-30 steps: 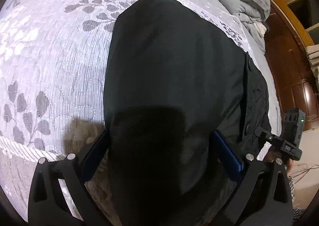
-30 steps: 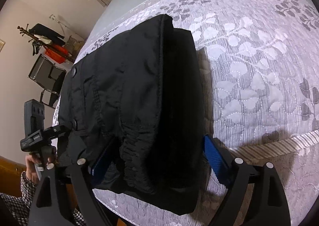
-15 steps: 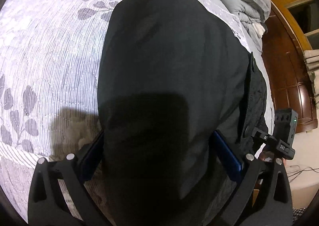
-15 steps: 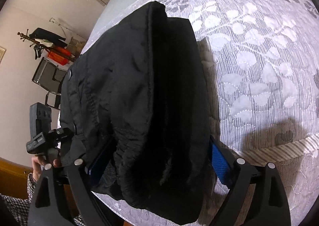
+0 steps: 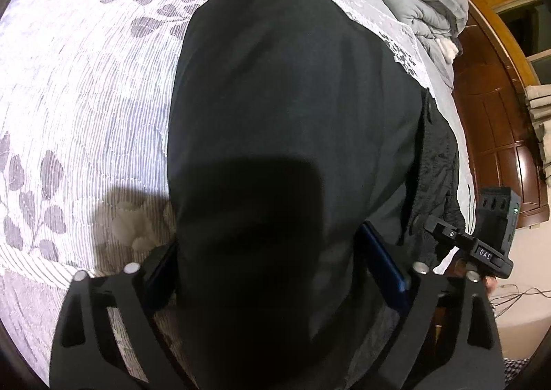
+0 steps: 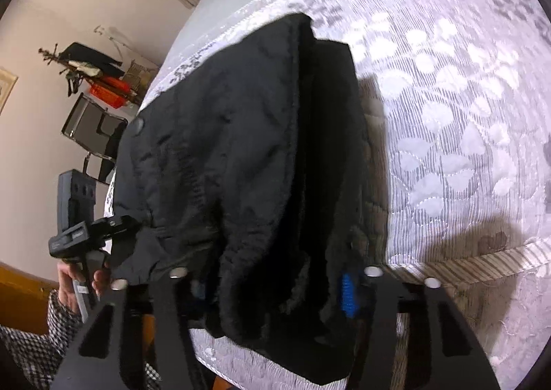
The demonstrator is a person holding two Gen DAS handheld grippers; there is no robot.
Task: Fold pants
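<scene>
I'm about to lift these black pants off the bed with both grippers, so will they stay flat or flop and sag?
Probably flop: the pants bunch in soft, gathered folds between the right gripper fingers. They look thick and fleecy inside, so likely bulky and fairly heavy. The smoother outer cloth by the left gripper may slide on the bedspread.

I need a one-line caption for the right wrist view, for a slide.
Right gripper clamps the near edge of folded black pants on a leaf-patterned bedspread; the left gripper is beside the pants.
</scene>
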